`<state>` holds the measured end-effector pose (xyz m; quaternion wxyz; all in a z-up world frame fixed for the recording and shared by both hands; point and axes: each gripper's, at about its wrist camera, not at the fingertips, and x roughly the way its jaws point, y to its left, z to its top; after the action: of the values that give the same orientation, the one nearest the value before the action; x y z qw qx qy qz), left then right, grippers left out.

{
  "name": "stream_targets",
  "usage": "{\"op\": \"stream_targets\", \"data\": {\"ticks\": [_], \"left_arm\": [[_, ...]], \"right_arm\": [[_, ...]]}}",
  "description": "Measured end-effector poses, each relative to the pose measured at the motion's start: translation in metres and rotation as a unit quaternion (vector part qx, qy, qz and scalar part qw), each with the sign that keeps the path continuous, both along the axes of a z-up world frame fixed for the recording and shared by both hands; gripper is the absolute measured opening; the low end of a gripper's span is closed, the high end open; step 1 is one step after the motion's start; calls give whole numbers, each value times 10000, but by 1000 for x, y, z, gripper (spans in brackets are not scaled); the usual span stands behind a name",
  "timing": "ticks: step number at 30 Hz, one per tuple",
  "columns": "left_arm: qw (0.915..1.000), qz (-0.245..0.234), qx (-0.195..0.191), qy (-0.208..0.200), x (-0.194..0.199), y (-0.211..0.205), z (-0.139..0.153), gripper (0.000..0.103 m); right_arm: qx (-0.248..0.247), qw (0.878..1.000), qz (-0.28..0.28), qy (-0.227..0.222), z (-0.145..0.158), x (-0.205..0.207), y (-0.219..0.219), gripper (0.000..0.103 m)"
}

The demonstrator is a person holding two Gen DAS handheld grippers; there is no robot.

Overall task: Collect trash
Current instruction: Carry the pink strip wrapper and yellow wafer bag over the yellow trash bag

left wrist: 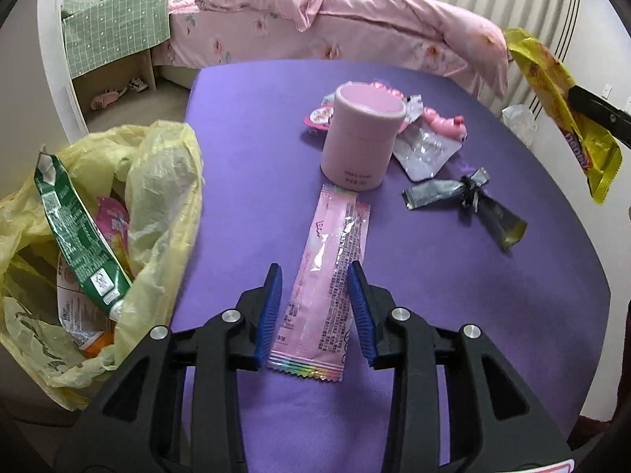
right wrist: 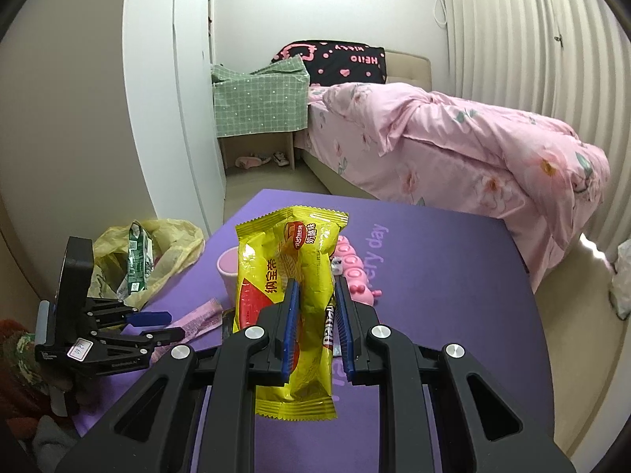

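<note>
Left wrist: one pink wrapper (left wrist: 325,287).

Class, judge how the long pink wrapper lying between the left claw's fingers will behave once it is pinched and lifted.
The pink wrapper lies flat and thin, so it is probably very light and will likely droop from the left claw. Its glossy film may slip between the fingers. It looks empty, so it is unlikely to break.

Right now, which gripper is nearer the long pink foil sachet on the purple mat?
Left. The left gripper straddles the long pink foil sachet; the right gripper holds a yellow snack wrapper farther off.
</note>
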<state>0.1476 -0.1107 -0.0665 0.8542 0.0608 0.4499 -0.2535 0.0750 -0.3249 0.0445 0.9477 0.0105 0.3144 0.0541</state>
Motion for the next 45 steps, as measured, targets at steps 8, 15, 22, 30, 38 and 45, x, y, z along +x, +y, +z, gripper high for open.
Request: {"op": "stream_targets", "data": {"ticks": [8,15,22,30,38,45], "left_arm": [[9996,177,-204,127,4,14,7,6],[9966,221,-567,-550,-9,35,58,3],[9885,276,-694,-1313,-20,56,108,3],[9767,861,-688,-1843,-10,107,147,3],[9748,1430,-827,-1498,5,166,131,3],[9765,1653,-939,-1020,14,188,98,3]], "right_arm": [[39,10000,-3,-46,1,0,3,19],[-25,9996,96,-256,19,4,15,19],[-90,9988,214,-427,36,8,27,19],[-106,9968,398,-691,57,17,52,19],[-52,9959,630,-654,61,32,76,19],[-137,9952,798,-554,58,44,98,19]]}}
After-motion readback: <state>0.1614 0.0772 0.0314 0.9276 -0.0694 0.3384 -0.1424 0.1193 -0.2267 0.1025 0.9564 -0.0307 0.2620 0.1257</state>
